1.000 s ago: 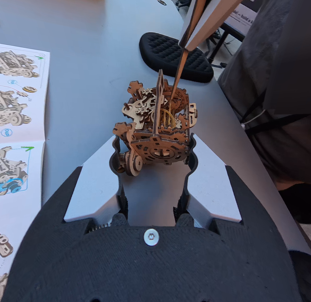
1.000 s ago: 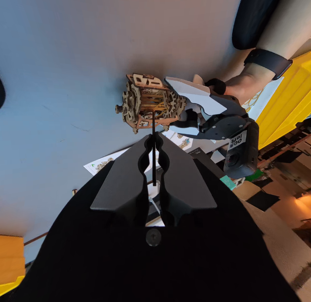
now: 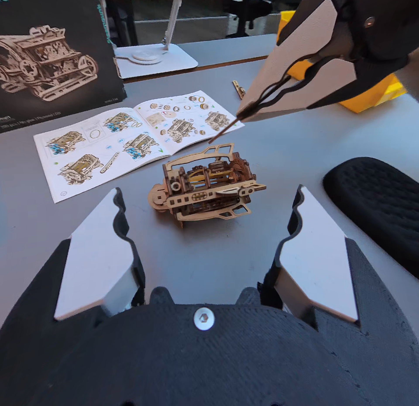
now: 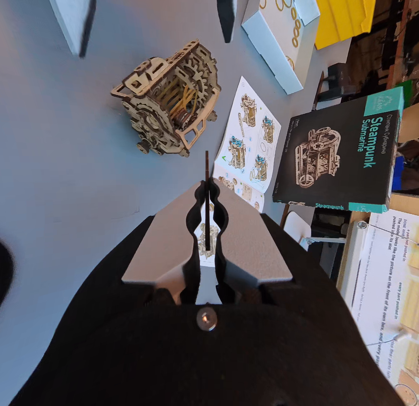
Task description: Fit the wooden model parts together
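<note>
Holding a Thin Strip Above the Wooden Model

Spanning both views, the grey tabletop [image 3: 204, 259] carries a dark kit box [image 3: 52, 55], an open instruction booklet [image 3: 127, 141] and a black textured pad [image 3: 376, 204]. Left tongs [image 3: 208, 204] hang spread wide, empty, with the wooden model [image 3: 204, 186] standing on the tabletop just ahead of their tips, untouched. Right tongs [image 4: 206, 184] are pressed together, pinching a thin dark wooden strip [image 4: 206, 168] poised near the model, apart from it.
</note>
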